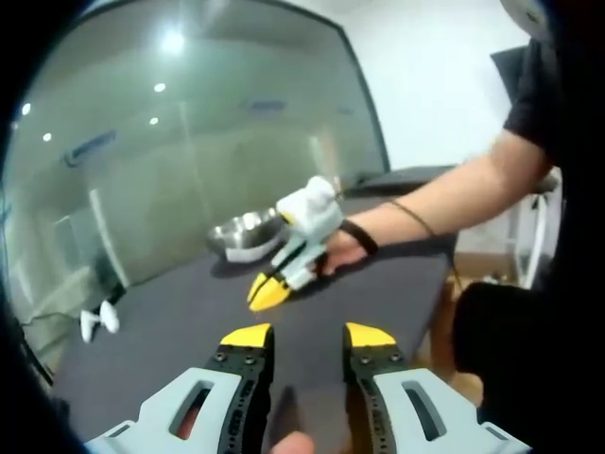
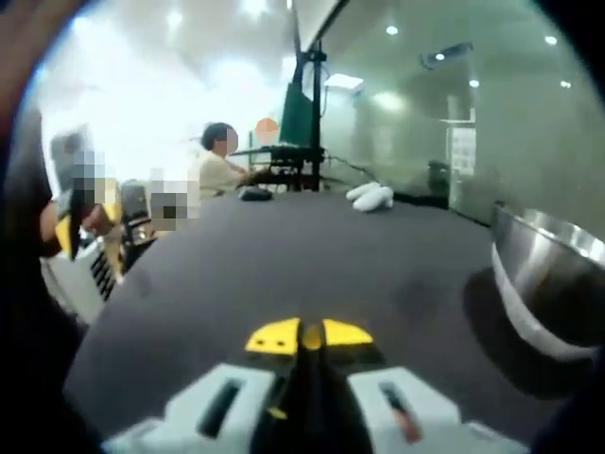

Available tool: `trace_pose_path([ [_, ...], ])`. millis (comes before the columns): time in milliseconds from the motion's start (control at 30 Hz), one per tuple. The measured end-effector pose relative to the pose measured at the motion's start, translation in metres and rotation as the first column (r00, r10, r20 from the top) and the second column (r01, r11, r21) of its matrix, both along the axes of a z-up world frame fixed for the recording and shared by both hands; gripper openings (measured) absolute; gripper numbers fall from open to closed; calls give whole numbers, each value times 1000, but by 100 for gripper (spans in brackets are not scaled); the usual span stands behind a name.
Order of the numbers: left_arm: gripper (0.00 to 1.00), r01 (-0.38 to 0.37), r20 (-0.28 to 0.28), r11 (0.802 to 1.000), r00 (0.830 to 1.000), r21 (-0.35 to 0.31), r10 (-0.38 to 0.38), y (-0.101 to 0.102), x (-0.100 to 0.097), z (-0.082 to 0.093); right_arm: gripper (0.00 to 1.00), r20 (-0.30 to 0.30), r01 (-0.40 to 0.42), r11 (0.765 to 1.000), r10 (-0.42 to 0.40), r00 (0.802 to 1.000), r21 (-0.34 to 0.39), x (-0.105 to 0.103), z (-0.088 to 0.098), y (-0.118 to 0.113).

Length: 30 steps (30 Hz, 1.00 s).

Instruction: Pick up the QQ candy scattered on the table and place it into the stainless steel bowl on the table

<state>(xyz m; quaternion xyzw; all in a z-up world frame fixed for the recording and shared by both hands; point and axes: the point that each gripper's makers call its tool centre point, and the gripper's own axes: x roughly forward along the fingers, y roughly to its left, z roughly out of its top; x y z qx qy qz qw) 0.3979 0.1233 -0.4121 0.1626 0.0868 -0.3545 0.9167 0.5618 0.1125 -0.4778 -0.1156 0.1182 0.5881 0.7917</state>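
Observation:
The stainless steel bowl [image 1: 248,235] stands on the dark table [image 1: 189,322] toward its far side. In the right gripper view the bowl [image 2: 553,284] is close on the right. My right gripper [image 2: 310,336] hovers low over the table, jaws closed on a small orange piece that looks like a QQ candy [image 2: 312,337]. From the left gripper view, the right gripper [image 1: 267,290] is held by a hand just in front of the bowl, its yellow tips together. My left gripper [image 1: 308,336] is open above the table's near part, nothing between its jaws.
The person's forearm [image 1: 444,199] reaches in from the right over the table edge. White objects [image 2: 373,197] lie at the far end of the table [image 2: 284,255]; one white object [image 1: 99,322] is at the left edge. People sit at a desk [image 2: 284,161] beyond. A glass wall [image 1: 189,142] rises behind.

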Motion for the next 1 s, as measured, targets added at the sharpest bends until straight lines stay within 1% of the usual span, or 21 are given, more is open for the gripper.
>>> trace_pose_path([
  [167, 31, 1, 2, 1000, 1000, 0, -1, -2, 0, 1, 8, -5, 8, 1000, -8, 1000, 0, 0, 0, 0],
  [267, 31, 3, 3, 1000, 1000, 2, -3, -3, -1, 1, 8, -23, 9, 1000, -9, 1000, 0, -1, 0, 0],
  [400, 31, 2, 6, 1000, 1000, 1, -2, -4, -2, 2, 8, -21, 13, 1000, -13, 1000, 6, -1, 1, -1],
  [500, 31, 2, 7, 1000, 1000, 4, -2, -4, -2, 2, 9, -15, 36, 999, -36, 999, 6, -1, 5, -7],
  [567, 31, 2, 9, 1000, 1000, 0, -2, -5, -3, 4, 9, -1, 103, 994, -103, 995, -22, 6, 6, -21],
  [600, 31, 3, 11, 1000, 1000, 0, -3, -5, -3, 4, 9, 2, 120, 993, -120, 993, -3, 7, 11, -27],
  [667, 30, 3, 13, 1000, 1000, -2, -3, -6, -3, 5, 9, -24, 149, 988, -148, 989, 45, 6, 19, -41],
  [767, 30, 10, 11, 1000, 1000, 3, -10, -8, -5, 4, 9, -2, 191, 979, -192, 981, 65, 7, 28, -66],
  [833, 30, 15, 12, 1000, 1000, 2, -15, -10, -5, 4, 9, 8, 231, 968, -233, 972, 97, 10, 36, -84],
  [933, 30, 19, 13, 1000, 1000, 0, -19, -12, -4, 4, 8, 19, 242, 962, -246, 969, 125, 8, 46, -104],
  [1000, 30, 25, 14, 1000, 1000, 0, -25, -15, -4, 4, 8, 27, 279, 950, -285, 958, 142, 12, 53, -116],
])
